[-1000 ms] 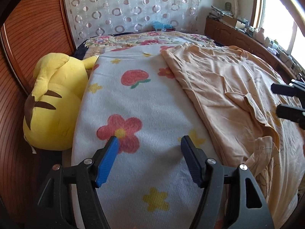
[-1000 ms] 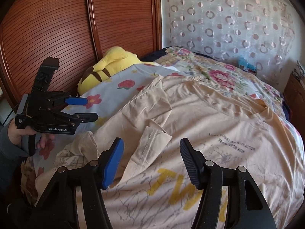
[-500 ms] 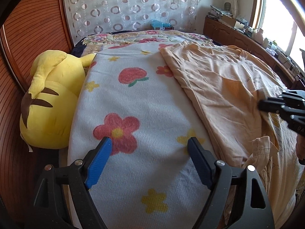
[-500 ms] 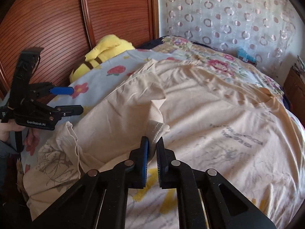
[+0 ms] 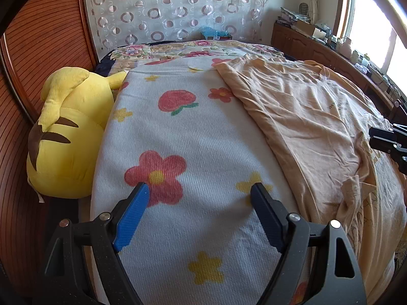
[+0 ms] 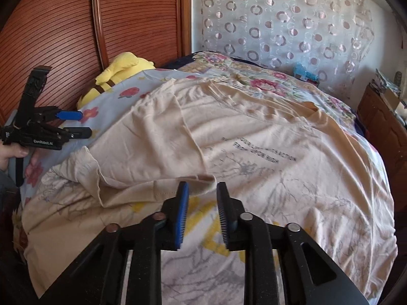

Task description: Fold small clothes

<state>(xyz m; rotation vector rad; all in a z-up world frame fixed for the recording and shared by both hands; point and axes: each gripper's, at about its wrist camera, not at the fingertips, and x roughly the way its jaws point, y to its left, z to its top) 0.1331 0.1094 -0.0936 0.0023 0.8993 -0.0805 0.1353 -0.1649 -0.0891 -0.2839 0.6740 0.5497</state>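
Right gripper (image 6: 202, 190) reopened narrowly, sleeve released onto shirt (image 6: 267, 137); left gripper (image 5: 199, 194) wide above floral blanket (image 5: 178, 132), plush (image 5: 66, 132) beside wardrobe (image 5: 38, 40).

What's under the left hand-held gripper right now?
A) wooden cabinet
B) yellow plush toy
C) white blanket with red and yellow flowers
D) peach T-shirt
C: the left hand-held gripper, jaws wide open, hangs over the white knitted blanket with red and yellow flowers; the peach cotton T-shirt lies to its right.
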